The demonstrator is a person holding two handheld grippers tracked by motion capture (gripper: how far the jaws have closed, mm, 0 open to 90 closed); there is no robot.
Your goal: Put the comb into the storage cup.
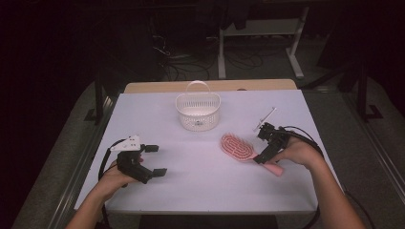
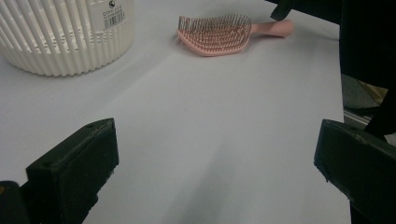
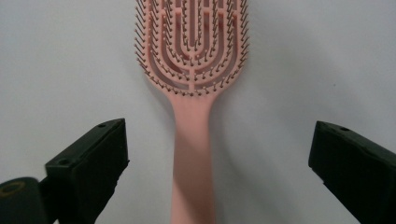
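Hairbrush: I see the pink hairbrush (image 1: 239, 148) lying flat on the white table (image 1: 200, 181), bristles up, right of centre. Its vented oval head points toward the far left and its handle runs back toward my right hand.

Hairbrush, close: In the right gripper view the hairbrush (image 3: 191, 93) fills the middle, head at the top, and its handle runs down between my two black jaws.

Right gripper: My right gripper (image 1: 265, 145) hangs over the handle end of the brush, tilted down at it. Its jaws stand wide apart, one on each side of the handle, with bare table showing between each pad and the pink plastic. Nothing is gripped.

Left gripper: My left gripper (image 1: 155, 160) sits low over the near left part of the table, well apart from the brush. Its jaws are spread wide, with only table surface between them. The grey three-cornered plate rides on top of it.

Basket: A white slatted plastic basket (image 1: 197, 110) with a hoop handle stands upright at the far middle of the table, apart from the brush head.

Basket, from the left gripper view: The basket (image 2: 65, 37) shows at upper left with a barcode label on its wall, and the hairbrush (image 2: 219, 35) lies to its right, farther off.

Cables: A black cable trails from each gripper back along my forearms.
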